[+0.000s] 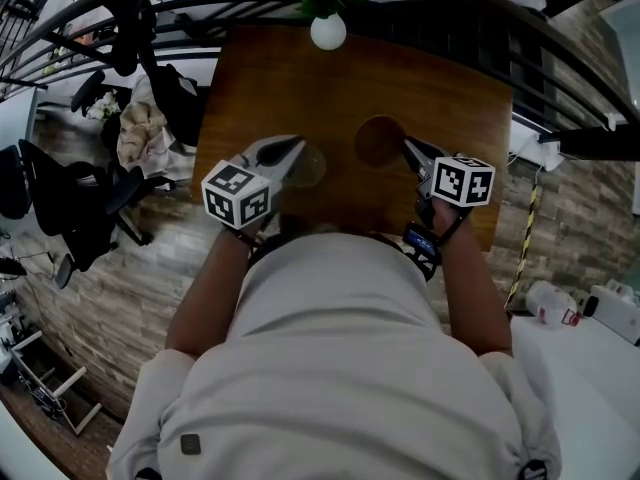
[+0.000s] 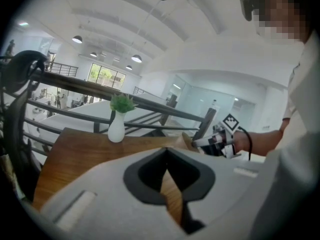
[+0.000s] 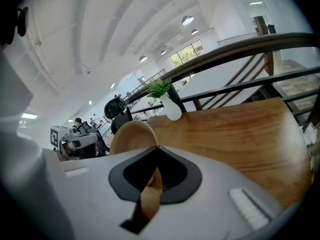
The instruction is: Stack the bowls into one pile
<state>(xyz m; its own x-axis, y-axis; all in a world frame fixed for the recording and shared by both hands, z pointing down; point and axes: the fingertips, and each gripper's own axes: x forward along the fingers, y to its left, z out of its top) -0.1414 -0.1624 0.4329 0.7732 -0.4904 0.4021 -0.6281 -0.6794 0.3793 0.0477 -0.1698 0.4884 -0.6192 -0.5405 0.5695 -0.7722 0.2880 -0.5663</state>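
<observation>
Two wooden bowls are held above the brown table (image 1: 300, 78). My left gripper (image 1: 298, 150) is shut on the rim of one bowl (image 1: 310, 168); in the left gripper view that rim (image 2: 172, 196) shows as a wooden strip between the closed jaws (image 2: 167, 151). My right gripper (image 1: 408, 146) is shut on the rim of the other bowl (image 1: 378, 140). In the right gripper view this bowl (image 3: 131, 136) stands up round beyond the closed jaws (image 3: 157, 148). The two bowls hang side by side, a short way apart. From the left gripper view the right gripper (image 2: 197, 143) shows with its bowl (image 2: 186, 141).
A white vase with a green plant (image 1: 328, 30) stands at the table's far edge. A dark metal railing (image 1: 450, 8) runs behind the table. Black office chairs (image 1: 80, 208) and a coat rack (image 1: 130, 28) stand on the floor to the left.
</observation>
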